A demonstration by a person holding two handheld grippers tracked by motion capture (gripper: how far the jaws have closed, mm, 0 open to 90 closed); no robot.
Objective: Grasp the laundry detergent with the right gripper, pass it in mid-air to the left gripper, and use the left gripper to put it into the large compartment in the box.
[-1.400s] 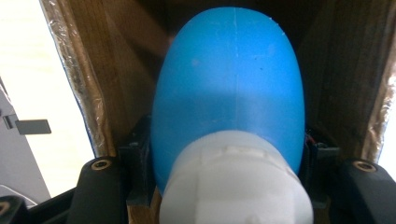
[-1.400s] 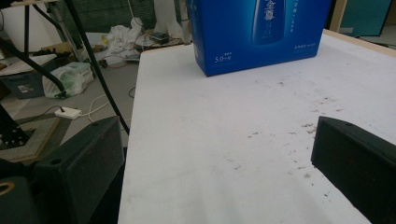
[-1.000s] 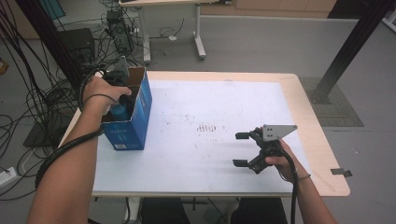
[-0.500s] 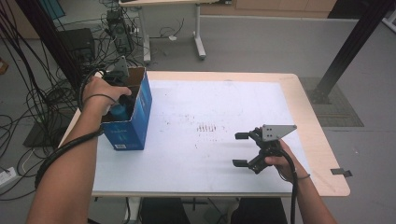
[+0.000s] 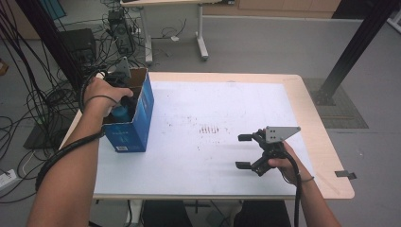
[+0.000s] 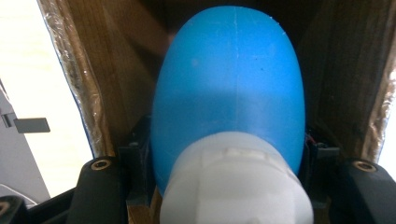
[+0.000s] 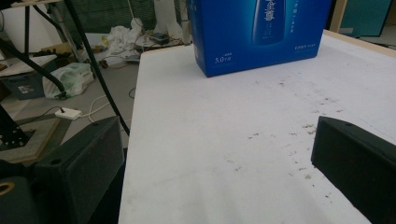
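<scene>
A blue carton [image 5: 130,120] with open brown flaps stands at the table's left edge; its printed side [image 7: 259,32] faces the right gripper view. Inside it, my left gripper [image 5: 124,105] is shut on a blue bottle [image 6: 229,88] with a white cap [image 6: 236,182], its jaws pressed to both sides of the bottle within the brown cardboard walls. My right gripper [image 5: 245,151] rests low over the white table sheet [image 5: 213,94] at the front right. It is open, with nothing between its jaws, and points left toward the carton.
The sheet carries brown speckles [image 5: 210,128] near its middle. Bare wood [image 5: 326,142] borders the table on the right. Cables [image 5: 42,99], a black case and a desk frame [image 5: 201,38] crowd the floor beyond the left and far edges.
</scene>
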